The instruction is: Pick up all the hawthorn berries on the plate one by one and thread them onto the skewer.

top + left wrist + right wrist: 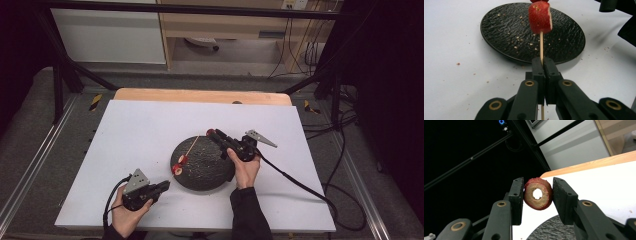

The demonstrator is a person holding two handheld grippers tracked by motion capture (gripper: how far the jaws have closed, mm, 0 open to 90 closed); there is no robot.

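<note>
White surface, dark plate (210, 172) in the middle. Left gripper (543, 65) clamps the skewer (541, 45), fruit pieces (540, 17) threaded above the plate. Right gripper (537, 195) pinches a fruit ring (538, 194): line its hole with the tip, slide on straight.

No text, label, brand, number or sign can be read in any view; the yellow-and-black striped markers (95, 101) on the floor beside the bench (135, 135) carry no lettering
</note>
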